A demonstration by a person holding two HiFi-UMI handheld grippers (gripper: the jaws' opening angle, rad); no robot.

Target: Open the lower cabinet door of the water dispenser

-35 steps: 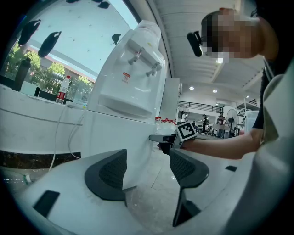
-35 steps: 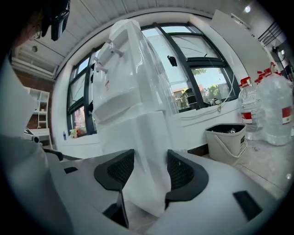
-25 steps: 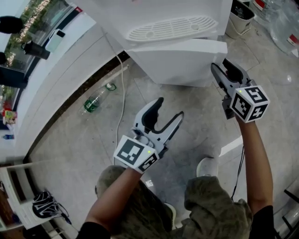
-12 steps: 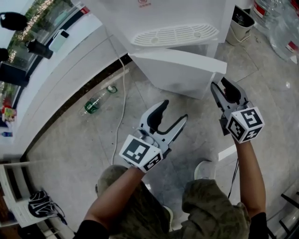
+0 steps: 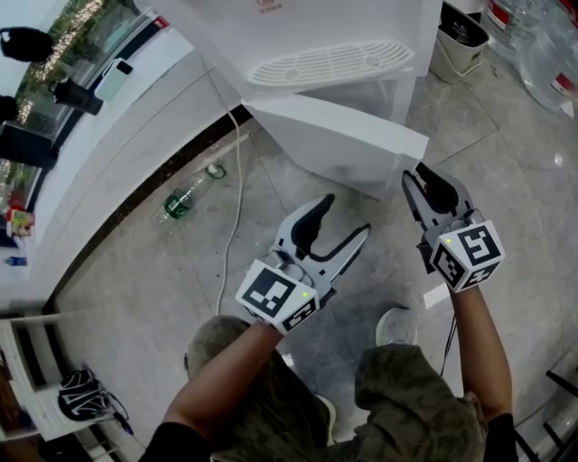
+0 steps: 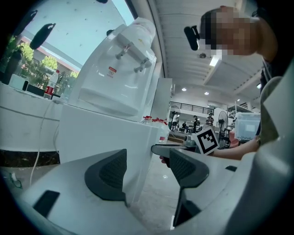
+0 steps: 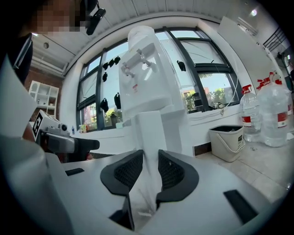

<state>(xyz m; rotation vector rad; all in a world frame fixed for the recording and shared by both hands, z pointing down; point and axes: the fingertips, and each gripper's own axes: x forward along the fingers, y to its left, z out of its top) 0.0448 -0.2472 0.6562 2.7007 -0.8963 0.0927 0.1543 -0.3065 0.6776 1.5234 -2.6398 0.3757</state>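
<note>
The white water dispenser (image 5: 307, 27) stands at the top of the head view. Its lower cabinet door (image 5: 343, 135) is swung well out over the floor. My right gripper (image 5: 418, 176) sits just short of the door's free edge, which shows end-on ahead of it (image 7: 149, 128). Its jaws have just been closing and stand at a narrow gap, with nothing pressed between the pads. My left gripper (image 5: 345, 217) is open and empty, a little back from the door's face (image 6: 105, 137).
A green bottle (image 5: 185, 198) and a white cable (image 5: 237, 180) lie on the tiled floor left of the dispenser. A white bin (image 5: 456, 41) and large water jugs (image 5: 542, 45) stand to its right. A curved white ledge (image 5: 108, 135) runs along the left.
The door has swung further open. My right gripper has drawn back towards me and its jaws have narrowed. The left gripper has hardly moved.
</note>
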